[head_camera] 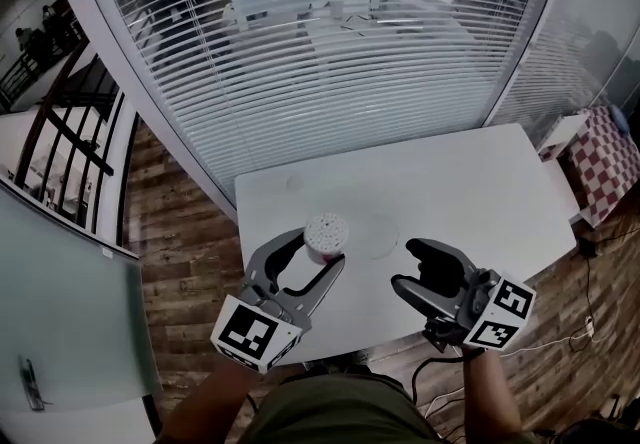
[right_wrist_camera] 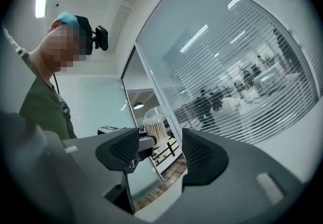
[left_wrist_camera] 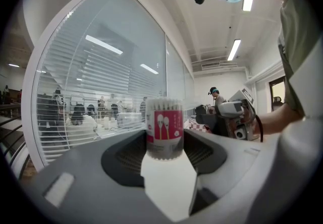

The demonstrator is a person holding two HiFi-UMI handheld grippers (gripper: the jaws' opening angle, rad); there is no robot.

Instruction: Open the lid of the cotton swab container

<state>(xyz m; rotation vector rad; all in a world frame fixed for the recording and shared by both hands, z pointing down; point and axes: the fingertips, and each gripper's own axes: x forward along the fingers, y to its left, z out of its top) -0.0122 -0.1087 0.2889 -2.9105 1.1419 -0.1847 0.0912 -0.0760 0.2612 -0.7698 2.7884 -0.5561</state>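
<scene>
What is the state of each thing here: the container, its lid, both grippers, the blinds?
cotton swab container: upright on the table.
lid: unclear from these views whether it is on.
left gripper: jaws closed on the cotton swab container.
right gripper: jaws apart, nothing between them.
blinds: lowered.
</scene>
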